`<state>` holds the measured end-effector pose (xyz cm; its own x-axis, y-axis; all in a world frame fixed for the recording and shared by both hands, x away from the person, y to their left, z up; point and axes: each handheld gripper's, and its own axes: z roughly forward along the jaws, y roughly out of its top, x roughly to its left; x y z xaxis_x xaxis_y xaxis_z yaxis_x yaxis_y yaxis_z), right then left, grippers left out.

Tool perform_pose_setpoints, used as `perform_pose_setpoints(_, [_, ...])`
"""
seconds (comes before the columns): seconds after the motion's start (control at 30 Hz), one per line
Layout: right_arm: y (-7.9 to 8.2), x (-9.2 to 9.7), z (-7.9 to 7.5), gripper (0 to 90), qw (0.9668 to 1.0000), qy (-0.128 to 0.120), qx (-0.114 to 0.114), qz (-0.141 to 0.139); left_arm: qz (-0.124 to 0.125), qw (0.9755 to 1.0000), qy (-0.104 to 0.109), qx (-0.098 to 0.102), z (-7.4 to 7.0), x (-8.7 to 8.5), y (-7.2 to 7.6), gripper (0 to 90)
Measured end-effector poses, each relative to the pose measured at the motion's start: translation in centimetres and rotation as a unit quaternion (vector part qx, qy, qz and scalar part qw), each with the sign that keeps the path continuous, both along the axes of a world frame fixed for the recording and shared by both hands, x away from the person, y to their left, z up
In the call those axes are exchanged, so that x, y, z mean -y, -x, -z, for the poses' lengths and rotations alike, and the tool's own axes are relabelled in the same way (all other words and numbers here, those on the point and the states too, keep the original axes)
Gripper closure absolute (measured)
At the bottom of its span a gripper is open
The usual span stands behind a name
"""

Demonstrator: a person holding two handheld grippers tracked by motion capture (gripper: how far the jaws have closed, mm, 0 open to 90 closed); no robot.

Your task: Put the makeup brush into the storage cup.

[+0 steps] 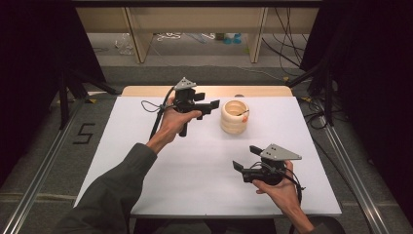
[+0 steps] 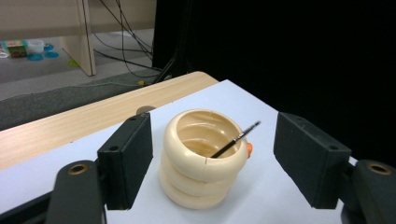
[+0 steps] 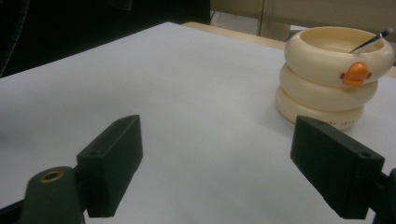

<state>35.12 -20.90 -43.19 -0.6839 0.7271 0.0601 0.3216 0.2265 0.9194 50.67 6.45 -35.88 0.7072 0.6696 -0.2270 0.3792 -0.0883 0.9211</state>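
Observation:
A cream holder [image 1: 234, 117] built of three stacked rings stands on the white sheet [image 1: 195, 161], right of centre towards the back. An orange knob [image 3: 356, 73] sits on its top ring. A thin black stick [image 2: 233, 140] leans inside it, its tip poking over the rim. My left gripper [image 1: 214, 106] hovers just left of the holder, pointing at it, jaws open and apart from it. In the left gripper view the holder [image 2: 203, 158] appears between the wide black jaws, a little beyond them. My right gripper [image 1: 246, 157] is held low at the front right, open and holding nothing, aimed left across the bare sheet.
The sheet covers a wooden table whose bare strip [image 1: 204, 90] shows along the far edge. Dark curtains [image 1: 29, 58] flank both sides. Metal rails [image 1: 350, 165] run along the floor, and cables [image 1: 287, 44] and wooden legs [image 1: 139, 39] lie behind the table.

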Motion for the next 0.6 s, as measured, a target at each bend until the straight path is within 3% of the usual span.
perform_pose_setpoints(0.07, [-0.1, 0.1, 0.0, 17.7, 0.9999, 0.001, 0.010, 0.002, 0.001, 1.0000, 0.000, 0.004, -0.1, -0.2, 0.5, 27.7])
perform_pose_setpoints(0.17, [0.0, 0.3, -0.2, 17.7, 1.0000, -0.002, 0.004, 0.004, 0.011, 0.9999, -0.001, 0.008, 0.1, -0.6, 1.2, 27.0])
perform_pose_setpoints(0.2, [-0.2, 0.3, -0.1, 17.7, 0.9998, -0.009, 0.019, 0.006, 0.011, 0.9999, -0.003, 0.009, 0.1, -0.7, 1.5, 26.9])
perform_pose_setpoints(0.23, [-0.1, 0.4, -0.3, 17.7, 0.9999, -0.008, 0.005, 0.006, 0.011, 0.9999, -0.001, 0.007, 0.1, -0.8, 1.7, 26.8])
perform_pose_setpoints(0.27, [-0.2, 0.4, -0.2, 17.6, 0.9998, -0.017, 0.008, 0.008, 0.014, 0.9999, 0.001, 0.009, 0.2, -0.9, 1.9, 26.8])
perform_pose_setpoints(0.43, [-0.3, 0.7, -0.4, 17.6, 0.9996, -0.014, 0.019, 0.012, 0.020, 0.9997, 0.002, 0.014, 0.2, -1.2, 2.9, 26.6])
perform_pose_setpoints(0.47, [-0.2, 0.7, -0.4, 17.6, 0.9997, -0.020, 0.005, 0.012, 0.019, 0.9997, 0.005, 0.012, 0.2, -1.2, 3.2, 26.4])
perform_pose_setpoints(0.53, [-0.1, 0.9, -0.6, 17.7, 0.9999, -0.007, 0.000, 0.016, 0.023, 0.9995, 0.000, 0.020, 0.2, -1.4, 3.6, 26.3])
perform_pose_setpoints(0.57, [-0.2, 0.6, -0.4, 17.6, 0.9995, -0.024, 0.012, 0.014, 0.025, 0.9994, 0.001, 0.021, 0.2, -1.5, 3.8, 26.2])
perform_pose_setpoints(0.6, [-0.2, 0.6, -0.4, 17.7, 0.9995, -0.026, 0.012, 0.012, 0.026, 0.9994, 0.004, 0.022, 0.2, -1.6, 4.0, 26.3])
